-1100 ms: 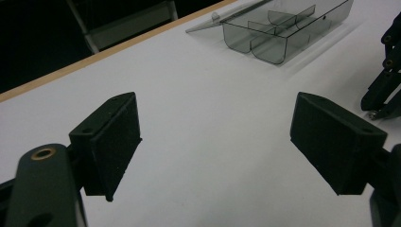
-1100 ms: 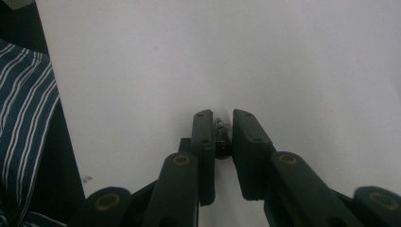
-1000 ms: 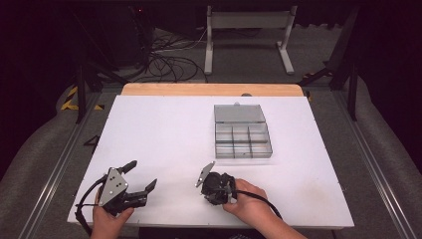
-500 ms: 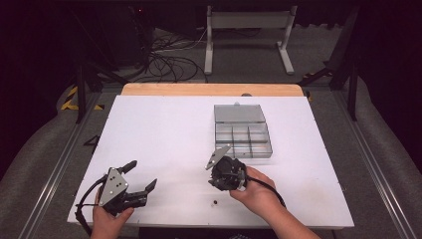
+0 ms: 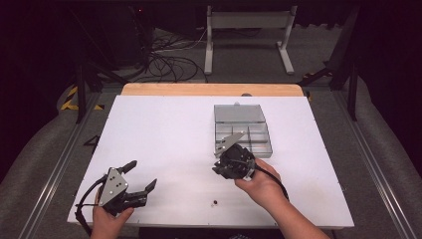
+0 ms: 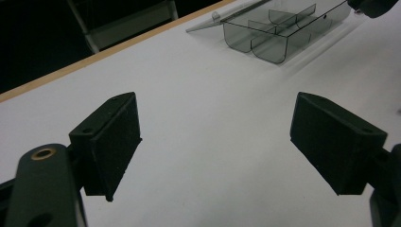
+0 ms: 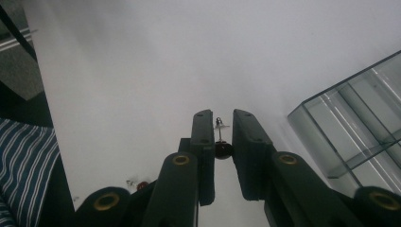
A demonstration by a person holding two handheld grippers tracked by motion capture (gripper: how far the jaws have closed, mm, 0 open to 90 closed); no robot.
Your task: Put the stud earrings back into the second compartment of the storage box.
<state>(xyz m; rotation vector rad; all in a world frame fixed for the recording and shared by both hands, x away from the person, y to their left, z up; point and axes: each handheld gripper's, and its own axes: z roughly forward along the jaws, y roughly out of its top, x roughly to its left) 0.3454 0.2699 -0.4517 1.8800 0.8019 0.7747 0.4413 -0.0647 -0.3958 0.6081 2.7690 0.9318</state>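
A clear grey compartment box (image 5: 259, 147) lies right of the table's middle, its lid (image 5: 238, 113) open flat behind it. My right gripper (image 5: 219, 168) hovers at the box's near left corner. In the right gripper view my right gripper (image 7: 221, 124) is shut on a small stud: a dark bead (image 7: 222, 150) with a silver pin (image 7: 219, 124) between the jaws. The box (image 7: 355, 124) stands to its right there. My left gripper (image 5: 143, 175) rests near the front left, wide open, with bare table between its pads (image 6: 116, 142). The box (image 6: 276, 32) lies far ahead of it.
A small dark bead (image 5: 215, 202) lies on the white table (image 5: 164, 129) near the front edge, between the two hands. A wooden strip (image 5: 209, 89) runs along the far edge. A striped sleeve (image 7: 23, 161) shows beyond the table's edge.
My right gripper has moved away from the front edge toward the box's near left corner. The small dark bead now lies uncovered where it was. The left gripper has stayed put.
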